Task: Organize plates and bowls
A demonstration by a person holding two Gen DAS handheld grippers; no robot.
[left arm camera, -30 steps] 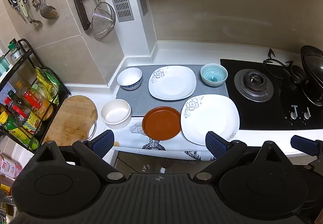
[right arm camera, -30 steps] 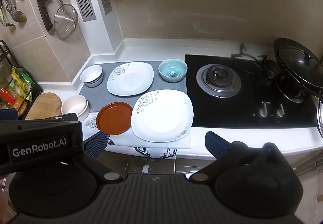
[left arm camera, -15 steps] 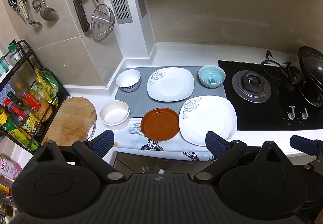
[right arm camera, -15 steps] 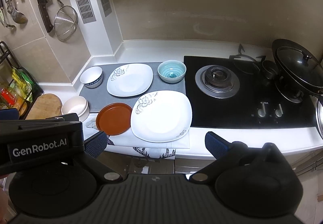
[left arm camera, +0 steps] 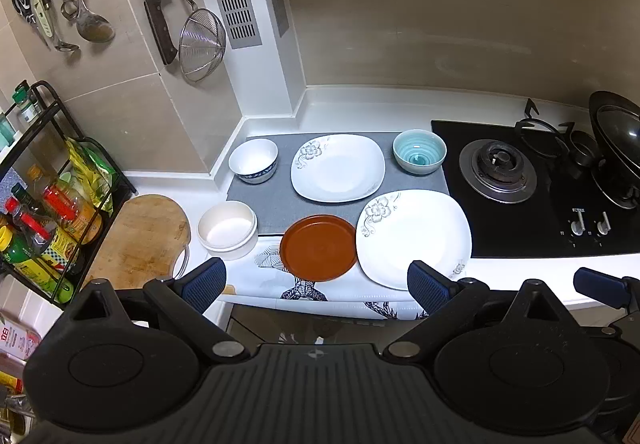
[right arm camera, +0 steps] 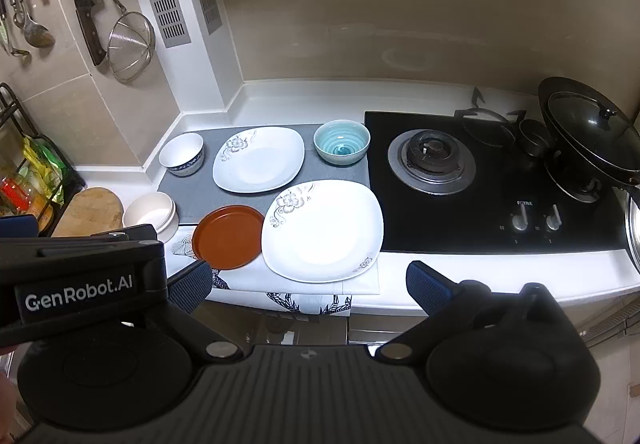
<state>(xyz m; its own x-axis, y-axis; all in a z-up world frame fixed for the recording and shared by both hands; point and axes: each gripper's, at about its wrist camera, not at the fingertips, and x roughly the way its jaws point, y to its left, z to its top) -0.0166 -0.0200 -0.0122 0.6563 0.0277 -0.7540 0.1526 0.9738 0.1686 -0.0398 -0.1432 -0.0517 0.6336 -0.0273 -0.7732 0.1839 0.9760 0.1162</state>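
On the far left end of the counter (left arm camera: pixel 520 276) stands a black wire rack (left arm camera: pixel 60 179) of bottles and packets, with a round wooden cutting board (left arm camera: pixel 140 240) lying just beside it. Next along, a cream bowl (left arm camera: pixel 227 230) sits near the counter's front edge, off the mats. Behind it, on the left end of a grey mat (left arm camera: pixel 276 211), is a white bowl with a blue band (left arm camera: pixel 253 160). A square white plate with a flower print (left arm camera: pixel 338 167) lies in the middle of the grey mat toward the back, and a teal bowl (left arm camera: pixel 419 151) stands at the mat's right back corner, just beside the black stove (left arm camera: pixel 520 228). At the front, a brown round plate (left arm camera: pixel 319 248) rests partly on the grey mat and partly on a patterned cloth (left arm camera: pixel 264 264) that hangs over the counter's front edge. Touching its right side is a second, larger square white plate (left arm camera: pixel 414 238), whose right edge reaches the stove. A lidded wok (right arm camera: pixel 592 135) sits on the stove's far right burner.

The left gripper (left arm camera: pixel 316 282) hangs in front of the counter's edge, its fingers spread wide and holding nothing. The right gripper (right arm camera: pixel 308 284) is likewise off the counter's front, fingers wide apart and empty, level with the larger plate.
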